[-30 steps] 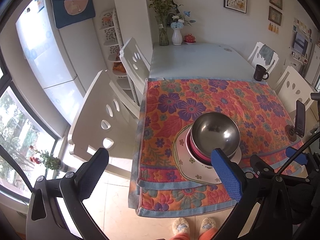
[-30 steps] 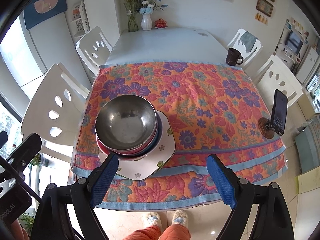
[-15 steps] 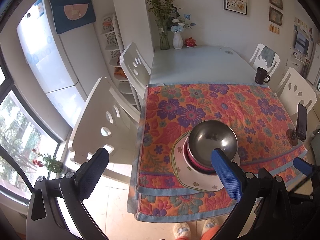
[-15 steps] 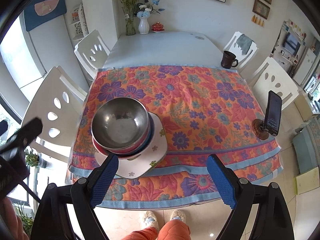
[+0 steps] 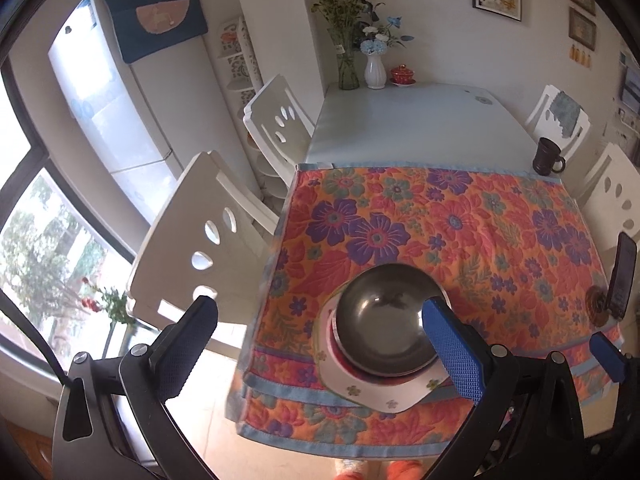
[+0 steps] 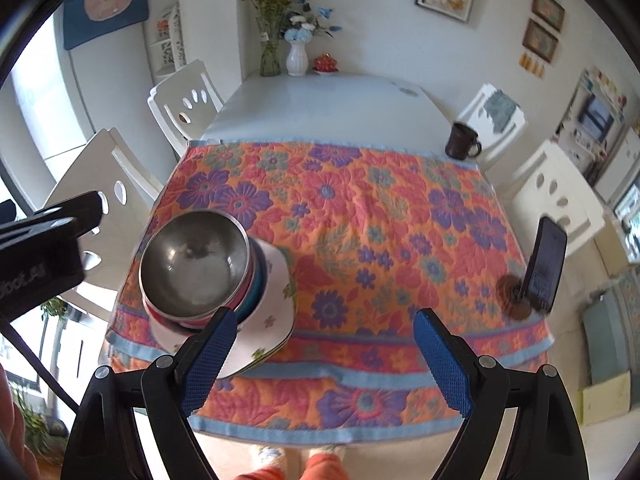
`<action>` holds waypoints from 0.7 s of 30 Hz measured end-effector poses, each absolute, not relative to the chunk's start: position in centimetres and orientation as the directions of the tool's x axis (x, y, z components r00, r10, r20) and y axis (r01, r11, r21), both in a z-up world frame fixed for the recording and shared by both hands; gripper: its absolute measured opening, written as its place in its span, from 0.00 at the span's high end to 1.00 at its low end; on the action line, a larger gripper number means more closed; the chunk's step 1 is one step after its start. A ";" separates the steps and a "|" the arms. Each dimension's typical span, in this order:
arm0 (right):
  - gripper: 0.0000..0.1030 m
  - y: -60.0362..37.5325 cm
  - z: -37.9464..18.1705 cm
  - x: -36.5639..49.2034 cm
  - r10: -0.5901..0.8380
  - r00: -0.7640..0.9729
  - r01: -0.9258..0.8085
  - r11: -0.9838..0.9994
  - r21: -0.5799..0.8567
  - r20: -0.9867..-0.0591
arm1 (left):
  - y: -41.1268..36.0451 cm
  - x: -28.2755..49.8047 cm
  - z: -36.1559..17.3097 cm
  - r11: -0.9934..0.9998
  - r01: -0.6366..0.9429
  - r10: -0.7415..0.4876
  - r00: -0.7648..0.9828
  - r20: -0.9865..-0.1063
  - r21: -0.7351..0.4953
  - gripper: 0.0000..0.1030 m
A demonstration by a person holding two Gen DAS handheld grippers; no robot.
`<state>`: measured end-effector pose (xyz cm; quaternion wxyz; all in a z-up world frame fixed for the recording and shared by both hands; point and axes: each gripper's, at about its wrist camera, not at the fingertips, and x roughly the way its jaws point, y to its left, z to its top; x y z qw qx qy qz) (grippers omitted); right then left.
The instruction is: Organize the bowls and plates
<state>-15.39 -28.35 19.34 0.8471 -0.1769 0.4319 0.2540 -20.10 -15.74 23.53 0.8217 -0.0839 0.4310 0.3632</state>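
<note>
Compared with a second ago, both cameras sit higher and farther back from the round stainless-steel bowl (image 5: 386, 314): it looks smaller in the left wrist view, and the near hem of the orange floral quilted tablecloth (image 5: 460, 232) now shows fully below it. The bowl itself has not shifted; it still tops a stack of a red-rimmed bowl (image 6: 160, 316) and a teal bowl (image 6: 252, 300), nested on the white angular plate with small flower prints (image 5: 380, 396).

The left gripper (image 5: 316, 354) has its jaws spread wide with nothing between them; one blue pad overlaps the steel bowl's right side in the picture, but contact cannot be judged. The right gripper (image 6: 320, 360) is likewise wide apart and empty, hanging over the cloth's near border just right of the stack.

Only the right wrist view shows the teal bowl and the body of the left gripper to the left of the stack. Only the left wrist view shows the window and the potted plant with red flowers (image 5: 108, 304) left of the stack.

The plate lies close to the cloth's near-left corner, near the table edge. Right of the stack and beyond it the cloth is bare as far as the black phone on a round wooden stand (image 6: 544, 268) and the dark brown mug (image 6: 462, 142).
</note>
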 end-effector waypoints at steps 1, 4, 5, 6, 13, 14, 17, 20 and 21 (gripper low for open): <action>0.14 -28.4 19.5 -15.1 0.281 0.509 -0.588 0.804 -0.090 -0.814 | -16.0 -19.6 23.5 0.711 -0.680 0.532 0.353 -0.769 0.179 0.01; 0.14 -28.8 19.6 -14.0 0.293 0.517 -0.596 0.797 -0.093 -0.804 | -16.5 -18.7 23.7 0.678 -0.701 0.578 0.321 -0.750 0.223 0.01; 0.14 -28.8 19.5 -13.6 0.296 0.514 -0.599 0.795 -0.090 -0.805 | -16.6 -18.5 23.8 0.671 -0.703 0.591 0.315 -0.742 0.236 0.01; 0.14 -28.9 19.3 -13.1 0.298 0.507 -0.603 0.793 -0.086 -0.809 | -16.7 -18.2 23.9 0.664 -0.704 0.603 0.309 -0.735 0.250 0.01; 0.14 -28.9 18.1 -11.4 0.311 0.465 -0.629 0.775 -0.062 -0.829 | -17.0 -16.8 23.6 0.644 -0.711 0.624 0.275 -0.731 0.282 0.01; 0.14 -28.9 18.0 -11.3 0.312 0.465 -0.633 0.772 -0.064 -0.828 | -17.0 -16.7 23.5 0.640 -0.712 0.629 0.270 -0.729 0.289 0.01; 0.14 -28.8 18.0 -11.2 0.319 0.466 -0.648 0.758 -0.073 -0.825 | -16.9 -16.5 23.5 0.634 -0.719 0.629 0.264 -0.731 0.286 0.01; 0.14 -28.7 17.9 -11.1 0.326 0.459 -0.659 0.749 -0.071 -0.826 | -17.0 -16.4 23.4 0.629 -0.724 0.627 0.258 -0.735 0.283 0.01; 0.14 -28.7 17.9 -11.0 0.329 0.454 -0.663 0.745 -0.067 -0.828 | -17.1 -16.4 23.5 0.628 -0.724 0.629 0.256 -0.734 0.286 0.01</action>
